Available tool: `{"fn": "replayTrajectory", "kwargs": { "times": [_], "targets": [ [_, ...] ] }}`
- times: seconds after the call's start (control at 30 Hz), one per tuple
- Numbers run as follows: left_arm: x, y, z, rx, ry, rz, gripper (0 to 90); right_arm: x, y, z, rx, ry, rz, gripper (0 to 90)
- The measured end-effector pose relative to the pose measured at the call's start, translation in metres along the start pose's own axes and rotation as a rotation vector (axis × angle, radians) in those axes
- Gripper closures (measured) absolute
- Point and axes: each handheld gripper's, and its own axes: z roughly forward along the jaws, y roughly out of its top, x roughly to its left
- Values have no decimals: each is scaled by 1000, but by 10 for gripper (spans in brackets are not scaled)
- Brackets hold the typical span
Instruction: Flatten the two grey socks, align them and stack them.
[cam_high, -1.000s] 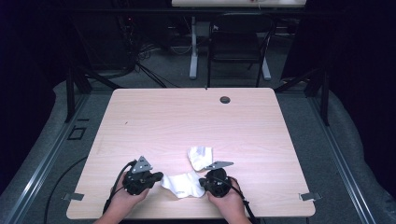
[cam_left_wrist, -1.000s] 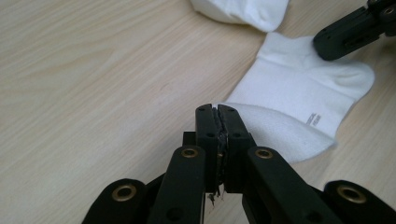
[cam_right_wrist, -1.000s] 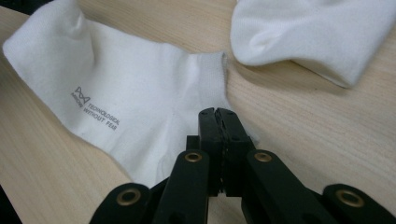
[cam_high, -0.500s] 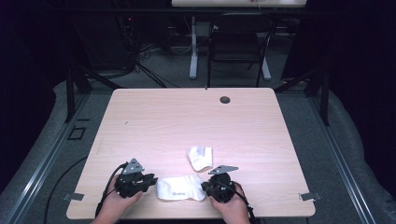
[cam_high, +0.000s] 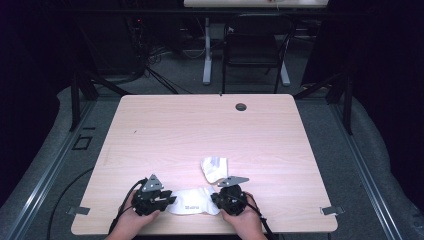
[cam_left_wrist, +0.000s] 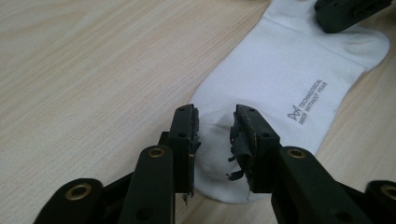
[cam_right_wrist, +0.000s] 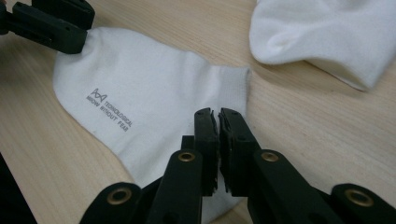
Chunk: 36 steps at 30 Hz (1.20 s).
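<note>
Flat white sock (cam_high: 192, 206) lies along the counter's (cam_high: 200, 135) near edge, printed side up. Left gripper (cam_left_wrist: 215, 128) jaws have just been opening: now apart, straddling the sock's end without pinching it. Right gripper (cam_right_wrist: 218, 122) nearly closed, cloth nipped at the opposite end. Second sock (cam_high: 214, 168) bunched just beyond, toward the counter's middle.

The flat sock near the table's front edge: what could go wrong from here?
1. The left gripper has just been opening; its jaws stand apart over the flat sock, so that end is free and could slide or bunch.
2. The right gripper pinches the other end; one pull may drag the sock toward the folded sock or off the table edge.
</note>
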Motion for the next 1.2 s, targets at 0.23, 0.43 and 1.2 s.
{"fn": "replayTrajectory", "kwargs": {
  "times": [0.23, 0.43, 1.2],
  "targets": [
    [-2, 0, 6, 4, 1, 20, 674, 0, -3, -6, 24, -30, 8, 862],
    [-3, 0, 7, -1, -2, 24, 669, 0, -4, -7, 24, -27, 23, 866],
    [15, 5, -2, -84, 16, -48, 542, -15, 47, 13, -59, -79, -43, 735]
  ]
}}
